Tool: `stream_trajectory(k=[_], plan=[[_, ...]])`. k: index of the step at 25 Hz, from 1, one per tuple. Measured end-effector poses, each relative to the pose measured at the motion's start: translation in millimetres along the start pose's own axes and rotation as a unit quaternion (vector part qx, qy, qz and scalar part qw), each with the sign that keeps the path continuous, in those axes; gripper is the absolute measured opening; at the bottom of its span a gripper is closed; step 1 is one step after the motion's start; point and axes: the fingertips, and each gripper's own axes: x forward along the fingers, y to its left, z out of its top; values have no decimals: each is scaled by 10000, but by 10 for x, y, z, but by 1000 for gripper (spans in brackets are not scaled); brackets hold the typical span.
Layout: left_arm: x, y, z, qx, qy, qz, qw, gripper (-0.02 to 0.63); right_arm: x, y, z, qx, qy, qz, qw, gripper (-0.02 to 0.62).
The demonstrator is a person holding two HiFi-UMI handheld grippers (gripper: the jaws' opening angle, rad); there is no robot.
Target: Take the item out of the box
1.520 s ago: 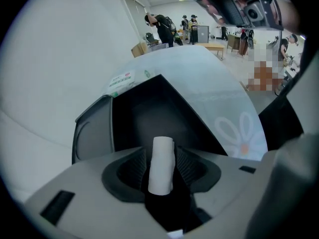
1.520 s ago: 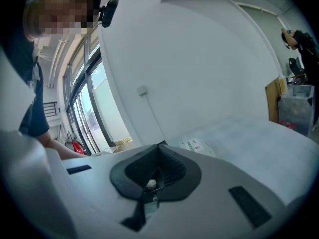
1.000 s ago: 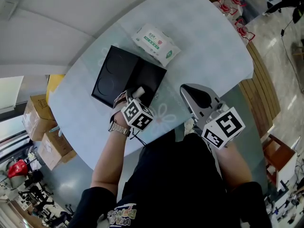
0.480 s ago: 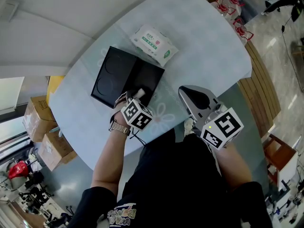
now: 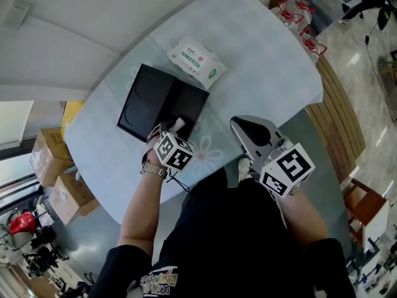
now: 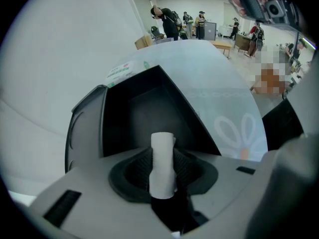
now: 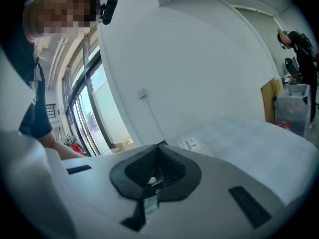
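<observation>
An open black box lies on the pale table, its lid flat on the left. My left gripper is at the box's near edge. In the left gripper view a white cylinder stands upright between the ridged pads of the left gripper. The jaws are closing and grip it, with the box's dark inside right behind. My right gripper hovers right of the box over the table's near edge. In its own view the right gripper has its jaws together and holds nothing.
A white and green pack of wipes lies beyond the box, also visible as a pack in the right gripper view. The table has a flower print near me. Cardboard boxes stand on the floor at left; a wooden bench runs along the right.
The left gripper stays at the box's near edge with the white cylinder at its tip. Both grippers and the box have drifted slightly left in the view.
</observation>
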Motion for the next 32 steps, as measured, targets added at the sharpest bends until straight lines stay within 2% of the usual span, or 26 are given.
stream_trajectory(k=[6, 12, 15, 17, 20, 25, 28, 32], plan=[[-171, 10, 68, -429, -313, 178, 9984, 130, -116, 40, 44, -69, -63, 51, 9999, 9], [-457, 46, 198, -873, -739, 371, 9927, 130, -228, 127, 115, -209, -125, 184, 9995, 9], [-639, 35, 270, -1107, -1018, 448, 9876, 130, -301, 178, 154, -294, -176, 266, 9991, 9], [-799, 19, 342, -1381, -1306, 446, 9808, 129, -360, 211, 181, -349, -213, 326, 9986, 9], [-1091, -19, 487, -1875, -1918, 392, 9626, 129, -457, 257, 214, -422, -264, 420, 9979, 9], [-1689, -116, 718, -2695, -3055, 316, 9127, 129, -641, 381, 260, -586, -317, 628, 9958, 9], [-2028, -223, 802, -2963, -3541, 379, 8862, 129, -765, 466, 271, -713, -317, 768, 9940, 9], [-2432, -431, 834, -3178, -3964, 539, 8596, 129, -942, 572, 289, -866, -344, 933, 9913, 9]])
